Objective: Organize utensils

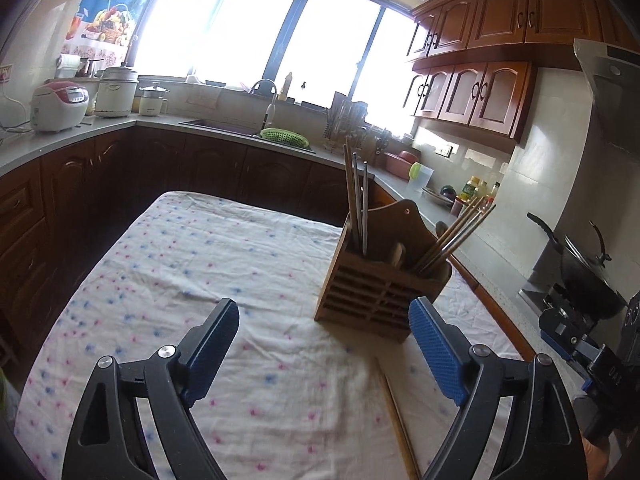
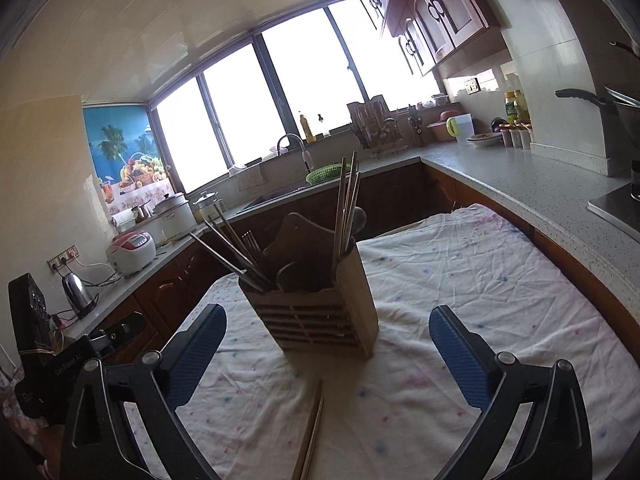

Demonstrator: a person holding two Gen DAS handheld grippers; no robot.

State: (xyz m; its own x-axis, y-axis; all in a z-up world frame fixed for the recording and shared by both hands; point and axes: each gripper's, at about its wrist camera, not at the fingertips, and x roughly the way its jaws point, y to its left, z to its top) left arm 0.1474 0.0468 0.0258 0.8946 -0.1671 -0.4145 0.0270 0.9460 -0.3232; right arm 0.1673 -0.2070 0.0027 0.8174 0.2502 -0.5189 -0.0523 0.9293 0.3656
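Utensil holder (image 2: 316, 312) ahead of both wide-open, downward-tilted grippers, left gripper (image 1: 324, 354) and right gripper (image 2: 328, 354).

I see a white cloth (image 2: 460, 280) dotted with pink and blue specks over my desk, a slatted brown wooden holder (image 2: 316, 312), black tongs (image 1: 324, 344) with blue textured pads (image 1: 438, 350), a green basket (image 1: 285, 137) far off, and reddish-brown cabinets (image 1: 476, 92).

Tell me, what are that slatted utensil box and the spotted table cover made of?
The utensil box looks like bamboo or light wood with a matte finish: it is tan, grained, with slots cut through its front. The table cover looks like thin woven cotton, white with pink and blue flecks; it wrinkles and drapes softly. Neither can be told for certain by look alone.
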